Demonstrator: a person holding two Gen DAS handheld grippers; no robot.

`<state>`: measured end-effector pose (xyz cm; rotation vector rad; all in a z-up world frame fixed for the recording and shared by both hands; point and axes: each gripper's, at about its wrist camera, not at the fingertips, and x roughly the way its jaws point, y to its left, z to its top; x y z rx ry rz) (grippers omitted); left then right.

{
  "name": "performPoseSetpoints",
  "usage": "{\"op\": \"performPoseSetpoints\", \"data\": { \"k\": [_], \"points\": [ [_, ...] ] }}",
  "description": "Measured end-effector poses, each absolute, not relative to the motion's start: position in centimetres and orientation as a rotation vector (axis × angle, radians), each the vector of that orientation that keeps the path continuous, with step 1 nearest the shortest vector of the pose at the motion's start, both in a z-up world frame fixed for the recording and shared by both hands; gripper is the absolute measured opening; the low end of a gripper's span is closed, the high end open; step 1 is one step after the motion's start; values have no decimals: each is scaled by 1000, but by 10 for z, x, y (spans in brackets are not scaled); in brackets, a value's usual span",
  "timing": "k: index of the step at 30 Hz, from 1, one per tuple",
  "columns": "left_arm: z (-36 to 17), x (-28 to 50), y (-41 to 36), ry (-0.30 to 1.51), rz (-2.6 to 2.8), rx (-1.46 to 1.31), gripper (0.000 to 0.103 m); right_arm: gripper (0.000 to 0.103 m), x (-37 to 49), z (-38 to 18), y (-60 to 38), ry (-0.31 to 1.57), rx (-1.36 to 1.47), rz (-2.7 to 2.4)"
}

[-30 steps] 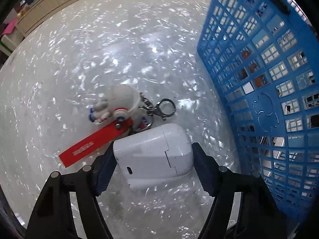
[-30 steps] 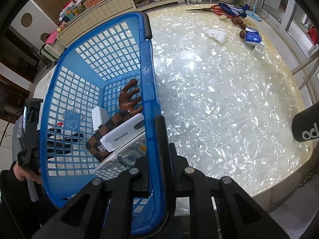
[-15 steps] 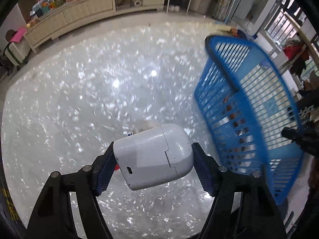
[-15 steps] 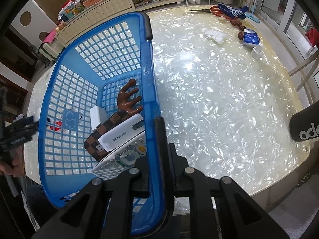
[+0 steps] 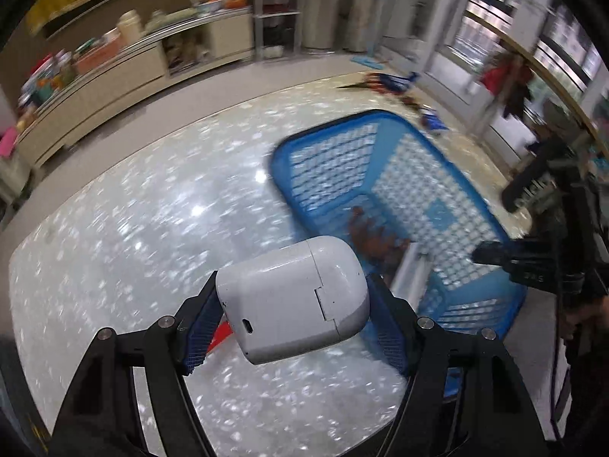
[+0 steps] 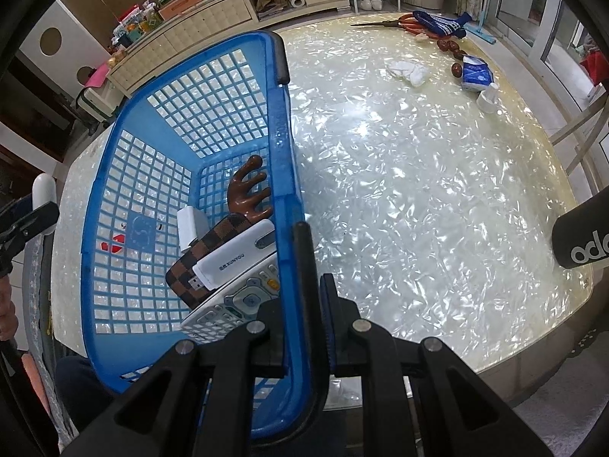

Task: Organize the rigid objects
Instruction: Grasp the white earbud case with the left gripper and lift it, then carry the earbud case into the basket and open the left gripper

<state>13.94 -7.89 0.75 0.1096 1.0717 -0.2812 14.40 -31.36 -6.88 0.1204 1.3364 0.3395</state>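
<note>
Left claw pinches the white earbud case — crosswise between its pads.

White glossy case; blue open-grid basket; tabletop pearly white, flaked shimmer. In basket: brown antler piece, brown checkered wallet, white stick, white-grey remote. Black tool, blue pads.

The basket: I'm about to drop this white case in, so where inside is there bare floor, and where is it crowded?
Inside the blue basket, the mesh floor along the far wall, beyond the brown antler piece, is bare. The corner nearest the right gripper is crowded: checkered wallet, white stick and remote are stacked there.
</note>
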Motion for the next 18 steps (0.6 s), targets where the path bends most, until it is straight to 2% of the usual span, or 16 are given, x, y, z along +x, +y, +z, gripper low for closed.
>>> {"op": "performPoseSetpoints", "data": {
  "k": [18],
  "points": [
    [-23,172,-168,1062,-479,311,76,13,141,-63,-316,1321,146,360]
  ]
}}
